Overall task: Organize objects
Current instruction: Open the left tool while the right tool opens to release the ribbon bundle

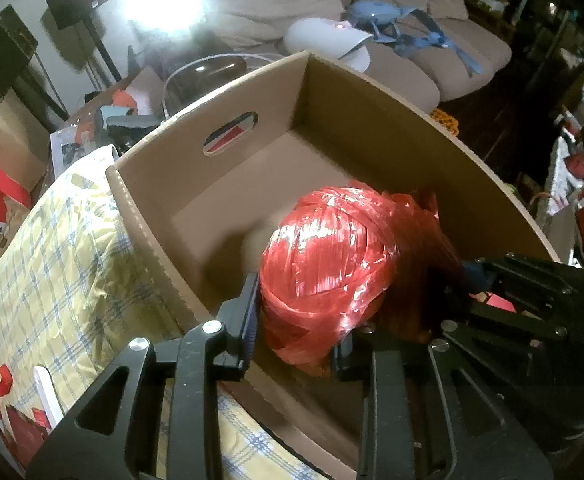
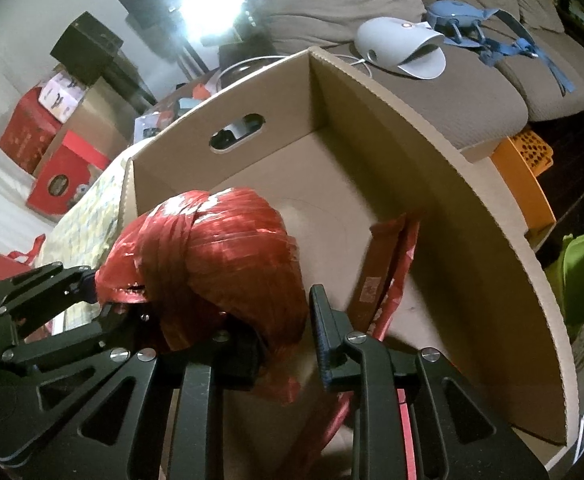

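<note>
An open cardboard box with a handle cut-out fills both views. A ball of shiny red plastic twine hangs low inside its near end. My left gripper has the ball's near side and loose red film between its fingers, the left pad against the ball. Reaching in from the ball's other side, my right gripper holds a red tail of it between its fingers. Each gripper shows in the other's view, right gripper and left gripper. A flat red packet leans in the box.
A yellow and blue plaid cushion lies against the box's left side. Behind the box stands a beige sofa bearing a white device and blue straps. Red gift boxes sit far left; an orange basket and a green object at right.
</note>
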`<state>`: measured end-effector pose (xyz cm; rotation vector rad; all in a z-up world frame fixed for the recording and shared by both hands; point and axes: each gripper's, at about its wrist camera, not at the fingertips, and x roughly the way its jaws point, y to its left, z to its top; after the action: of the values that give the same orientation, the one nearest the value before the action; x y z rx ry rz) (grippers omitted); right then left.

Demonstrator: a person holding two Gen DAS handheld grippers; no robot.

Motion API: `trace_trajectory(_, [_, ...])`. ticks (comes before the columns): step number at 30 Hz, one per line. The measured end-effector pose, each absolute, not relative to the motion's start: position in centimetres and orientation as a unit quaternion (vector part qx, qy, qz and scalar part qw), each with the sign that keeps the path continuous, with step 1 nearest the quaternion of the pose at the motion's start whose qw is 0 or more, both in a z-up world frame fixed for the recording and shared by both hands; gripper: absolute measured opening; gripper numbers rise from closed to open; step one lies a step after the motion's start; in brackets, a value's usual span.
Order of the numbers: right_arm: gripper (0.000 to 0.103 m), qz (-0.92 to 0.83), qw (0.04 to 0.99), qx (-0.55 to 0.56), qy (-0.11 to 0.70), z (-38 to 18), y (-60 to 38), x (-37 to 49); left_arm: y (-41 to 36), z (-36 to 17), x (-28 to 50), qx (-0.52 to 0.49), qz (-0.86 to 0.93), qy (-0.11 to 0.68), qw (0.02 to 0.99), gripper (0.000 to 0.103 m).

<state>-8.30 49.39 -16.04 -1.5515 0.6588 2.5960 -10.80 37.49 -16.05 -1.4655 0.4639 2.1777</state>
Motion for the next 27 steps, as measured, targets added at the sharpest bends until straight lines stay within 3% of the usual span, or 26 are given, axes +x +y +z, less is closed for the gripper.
trace_trajectory(9, [0.03,0.835,0.052,-0.509,0.203,-16.4,49.8,-8.4,37.5,-13.9,-9.5,-0.505,0.803,0.166,0.27,0.034])
trace_trajectory(27, [0.03,0.859,0.027,-0.457,0.23,-11.9,51.4,-6.7,36.3,-12.6,-10.0,-0.492,0.814,0.129,0.281,0.039])
